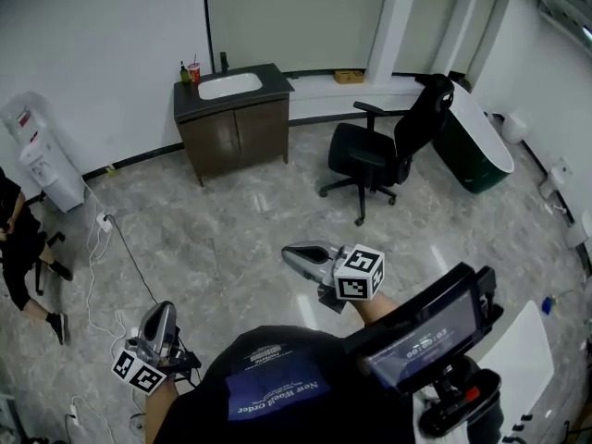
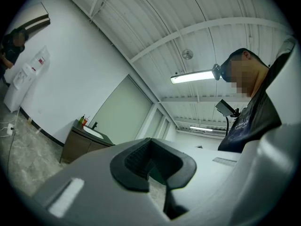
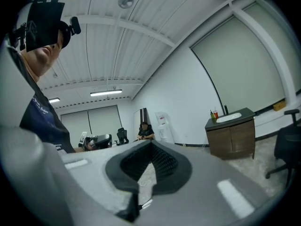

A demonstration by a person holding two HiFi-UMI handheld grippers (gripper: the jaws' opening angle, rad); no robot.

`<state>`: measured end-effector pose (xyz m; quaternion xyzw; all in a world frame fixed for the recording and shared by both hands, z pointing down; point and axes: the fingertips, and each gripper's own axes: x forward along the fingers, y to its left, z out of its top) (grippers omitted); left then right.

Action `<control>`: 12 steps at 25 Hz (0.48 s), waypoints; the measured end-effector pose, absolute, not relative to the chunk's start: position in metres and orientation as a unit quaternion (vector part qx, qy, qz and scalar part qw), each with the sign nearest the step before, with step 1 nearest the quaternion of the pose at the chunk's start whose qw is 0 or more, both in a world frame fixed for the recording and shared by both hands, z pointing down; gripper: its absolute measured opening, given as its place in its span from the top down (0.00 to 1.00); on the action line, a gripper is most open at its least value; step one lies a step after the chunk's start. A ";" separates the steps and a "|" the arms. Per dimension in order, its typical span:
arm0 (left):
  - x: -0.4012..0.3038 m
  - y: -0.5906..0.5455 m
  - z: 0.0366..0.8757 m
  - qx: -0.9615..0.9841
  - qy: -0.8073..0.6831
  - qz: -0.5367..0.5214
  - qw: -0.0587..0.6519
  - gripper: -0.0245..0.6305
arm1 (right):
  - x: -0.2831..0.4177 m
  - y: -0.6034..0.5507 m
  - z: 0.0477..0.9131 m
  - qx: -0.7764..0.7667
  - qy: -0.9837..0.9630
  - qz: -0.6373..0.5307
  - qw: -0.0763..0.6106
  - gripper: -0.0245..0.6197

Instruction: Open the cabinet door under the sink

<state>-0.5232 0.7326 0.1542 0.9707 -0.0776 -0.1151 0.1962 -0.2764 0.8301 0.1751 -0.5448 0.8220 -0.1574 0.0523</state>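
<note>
The brown cabinet (image 1: 236, 135) with two doors shut stands against the far wall, and a white sink (image 1: 229, 85) is set in its dark top. It also shows small in the left gripper view as the cabinet (image 2: 77, 145) and in the right gripper view as the cabinet (image 3: 233, 135). My left gripper (image 1: 162, 311) hangs low at the bottom left, jaws shut and empty. My right gripper (image 1: 289, 251) is held in front of me, shut on nothing. Both are far from the cabinet, across a wide stretch of floor. Close up, the left gripper (image 2: 153, 164) and the right gripper (image 3: 149, 166) show pads together.
A black office chair (image 1: 379, 151) stands right of the cabinet. A water dispenser (image 1: 42, 160) is at the left wall, with a seated person (image 1: 18, 248) and cables (image 1: 102, 248) on the floor nearby. A bottle and red cup (image 1: 190, 70) sit on the counter.
</note>
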 end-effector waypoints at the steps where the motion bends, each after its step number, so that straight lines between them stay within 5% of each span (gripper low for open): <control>1: -0.514 0.731 0.155 0.971 -0.077 -0.112 0.199 0.96 | -0.267 0.828 0.177 -0.546 0.821 -0.160 0.055 0.97; 12: -0.382 0.687 0.141 0.969 -0.094 -0.117 0.196 0.96 | -0.144 0.756 0.182 -0.503 0.847 -0.158 0.071 0.97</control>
